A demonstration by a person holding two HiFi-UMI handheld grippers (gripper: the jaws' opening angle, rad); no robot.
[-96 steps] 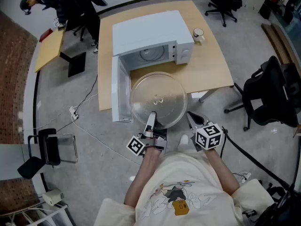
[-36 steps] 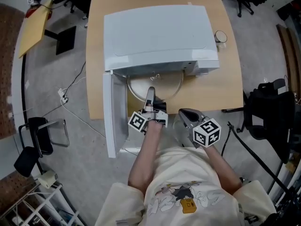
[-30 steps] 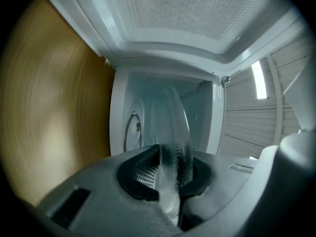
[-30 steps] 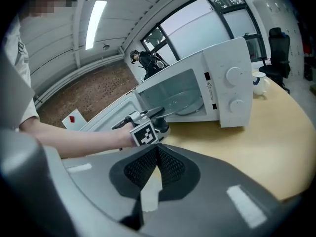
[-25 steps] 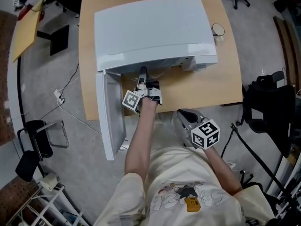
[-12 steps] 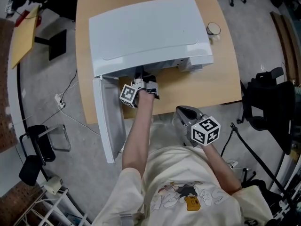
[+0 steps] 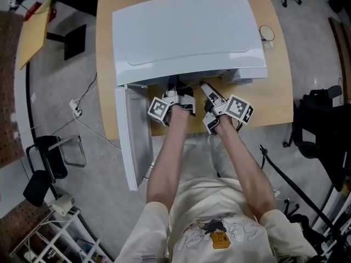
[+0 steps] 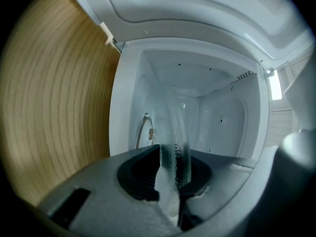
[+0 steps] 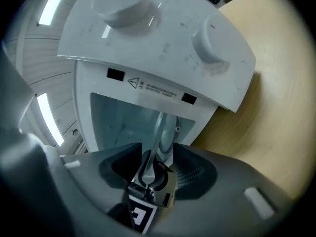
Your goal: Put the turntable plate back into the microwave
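L hand-held gripper (image 8: 173,172): clamped on the near rim of the turntable plate (image 8: 174,127). Both pads are on the glass, a rim pinch so the disc reaches ahead of my jaws.
Plate: runs fwd from the jaws into the cavity and is seen edge-on in the L gripper view. From the head view it's hidden under the microwave (image 7: 181,32) top. Can't tell if it's down on the floor of the cavity yet.
R hand-held gripper (image 9: 148,169): jaws apart, gripping nothing. It's aimed at the mouth just beside my L one, w/ the plate rim (image 9: 160,125) and L gripper's marker cube showing in the gap. Prob there to steady or nudge the glass.
Control panel (image 9: 163,38): two knobs, right of the opening, so R comes in beside it.
Door (image 7: 134,138): swung open, hanging out past the bench (image 7: 274,92) near edge on the L side. Leaves the mouth free for both arms.
Microwave: takes most of the bench, mouth facing the near edge.
Cup (image 7: 266,33): by the R edge, well apart from the work.
Next, I reckon: lower, centre, then let go.
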